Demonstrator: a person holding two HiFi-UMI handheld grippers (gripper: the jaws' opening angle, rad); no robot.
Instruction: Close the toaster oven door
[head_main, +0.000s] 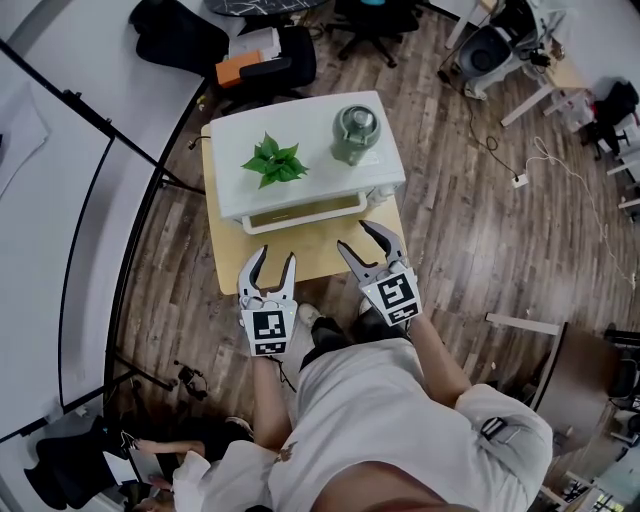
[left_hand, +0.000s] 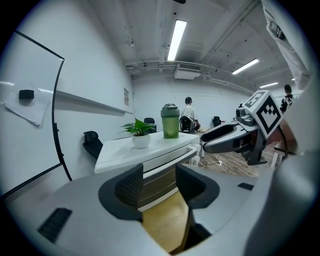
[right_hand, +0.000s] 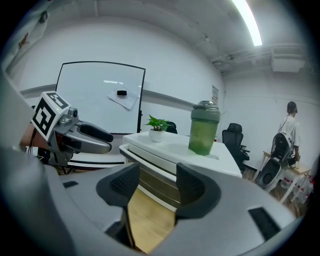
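Note:
A white toaster oven (head_main: 300, 150) stands on a small wooden table (head_main: 310, 258). Its door (head_main: 300, 214) is upright against the front, with the white handle bar (head_main: 305, 206) along its top edge. In the left gripper view the handle (left_hand: 172, 154) lies just beyond my jaws. My left gripper (head_main: 277, 255) (left_hand: 159, 172) hovers over the table in front of the door's left half, open, nothing between its pads. My right gripper (head_main: 354, 236) (right_hand: 157, 175) is open and empty before the door's right half. Neither touches the oven (right_hand: 180, 155).
A potted plant (head_main: 272, 160) and a green lidded bottle (head_main: 355, 132) stand on top of the oven. A whiteboard (head_main: 60, 250) on a black stand runs along the left. Office chairs (head_main: 270, 60) stand behind the table, and a cable with a socket (head_main: 519, 180) lies on the wood floor at right.

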